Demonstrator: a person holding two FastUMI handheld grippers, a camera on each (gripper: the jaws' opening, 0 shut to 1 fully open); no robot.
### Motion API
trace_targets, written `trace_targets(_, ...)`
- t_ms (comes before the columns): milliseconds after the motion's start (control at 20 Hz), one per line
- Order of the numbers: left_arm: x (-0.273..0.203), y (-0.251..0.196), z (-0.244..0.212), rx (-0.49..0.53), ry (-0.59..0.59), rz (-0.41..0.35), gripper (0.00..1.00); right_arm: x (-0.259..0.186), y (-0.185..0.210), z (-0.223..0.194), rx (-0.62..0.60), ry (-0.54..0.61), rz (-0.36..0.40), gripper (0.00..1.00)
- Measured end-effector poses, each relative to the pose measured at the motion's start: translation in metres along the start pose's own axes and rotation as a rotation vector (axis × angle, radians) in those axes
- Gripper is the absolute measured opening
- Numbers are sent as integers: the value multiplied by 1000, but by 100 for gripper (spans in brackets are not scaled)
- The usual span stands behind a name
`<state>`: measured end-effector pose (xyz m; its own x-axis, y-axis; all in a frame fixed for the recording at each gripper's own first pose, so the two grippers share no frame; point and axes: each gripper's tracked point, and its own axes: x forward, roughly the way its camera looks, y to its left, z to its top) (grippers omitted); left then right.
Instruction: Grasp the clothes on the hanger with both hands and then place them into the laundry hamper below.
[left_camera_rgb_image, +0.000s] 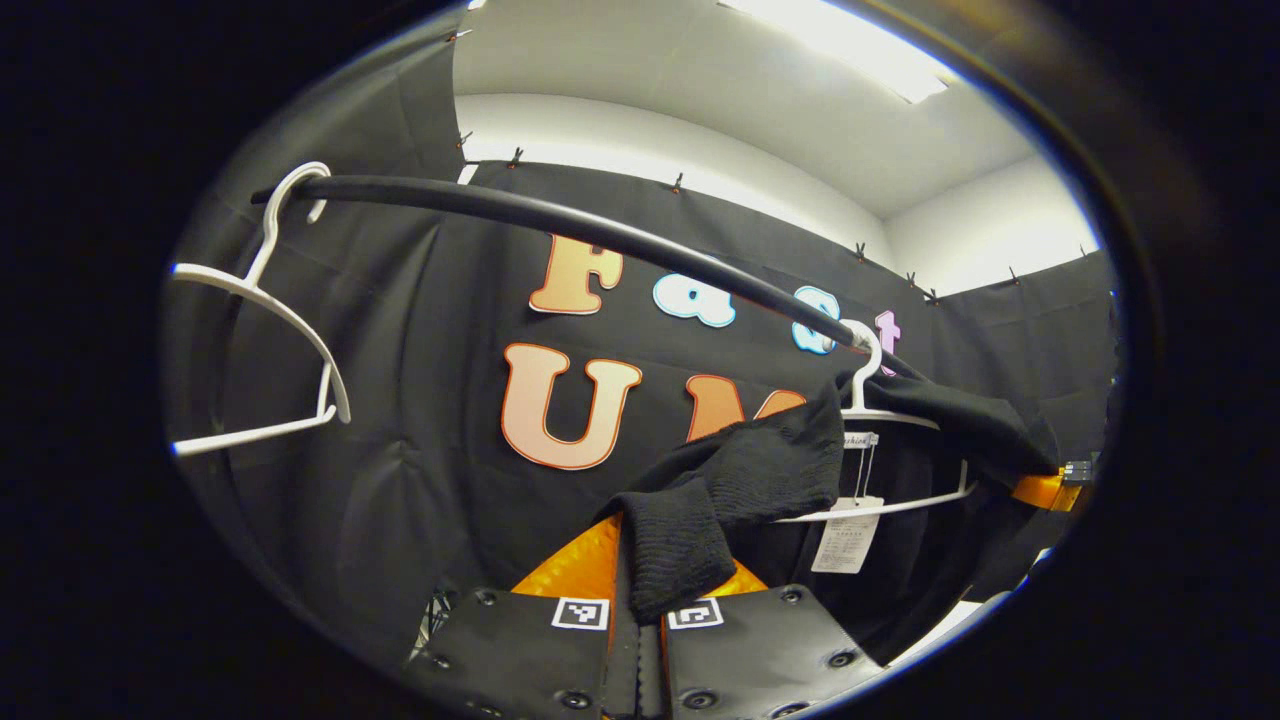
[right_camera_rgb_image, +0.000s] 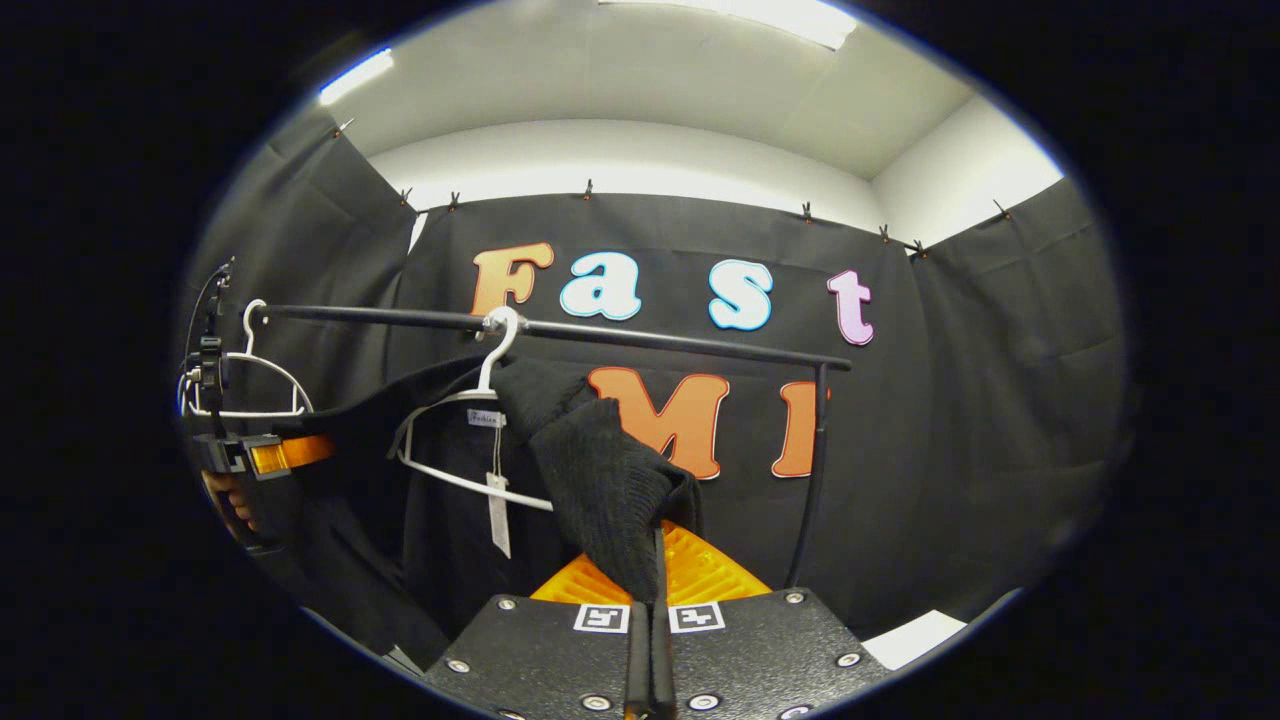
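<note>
The black knitted garment (left_camera_rgb_image: 760, 470) is hung on a white hanger (left_camera_rgb_image: 880, 420), and the hanger is hooked on the black rail (left_camera_rgb_image: 560, 225); a paper tag (left_camera_rgb_image: 845, 540) is seen dangling beside the hanger's lower bar. In the left gripper view one shoulder of the garment is drawn off the hanger toward the camera, and its edge is pinched by the left gripper (left_camera_rgb_image: 640, 610), whose jaws are pressed together on the fabric. In the right gripper view the other shoulder (right_camera_rgb_image: 600, 480) is drawn forward in the same manner, and it is clamped between the closed jaws of the right gripper (right_camera_rgb_image: 655, 610); the left gripper (right_camera_rgb_image: 265, 455) is also seen there, farther off at the left edge, with cloth stretched to it.

The garment is thus spread along the rail between the two grippers, its long axis running nearly parallel to the rail; the hanger is kept in the middle, inside the cloth. Both grippers are equally near, each at its own end. A second white hanger (left_camera_rgb_image: 270, 330), bare, is hung at the rail's far end.

It is judged that the cloth must be lifted clear of the hanger's arms before it can be lowered; the hamper is understood to stand below.
</note>
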<state>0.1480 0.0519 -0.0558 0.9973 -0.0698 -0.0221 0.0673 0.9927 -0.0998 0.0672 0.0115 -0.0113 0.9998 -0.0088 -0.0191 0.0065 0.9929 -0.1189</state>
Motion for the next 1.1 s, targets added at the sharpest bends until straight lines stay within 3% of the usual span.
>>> trace_targets(250,-6,11,11,81,-5,51,10,2,-19,21,-7,-3,-10,0)
trace_targets(300,-7,12,14,101,-4,55,10,4,-23,25,-3,-3,-9,5)
trace_targets(350,-5,18,18,112,-6,64,10,5,-29,26,9,-5,-9,0)
trace_targets(450,3,30,24,127,-9,78,10,13,-42,31,21,-11,-21,0)
trace_targets(500,6,32,26,136,-9,82,10,20,-49,32,20,-10,-27,5)
trace_targets(550,10,34,27,148,-5,88,10,25,-54,32,25,-8,-30,0)
trace_targets(850,28,52,38,188,-25,150,10,68,-83,11,72,21,-53,0)
trace_targets(1100,35,68,39,182,-45,194,10,96,-88,-18,160,46,-9,0)
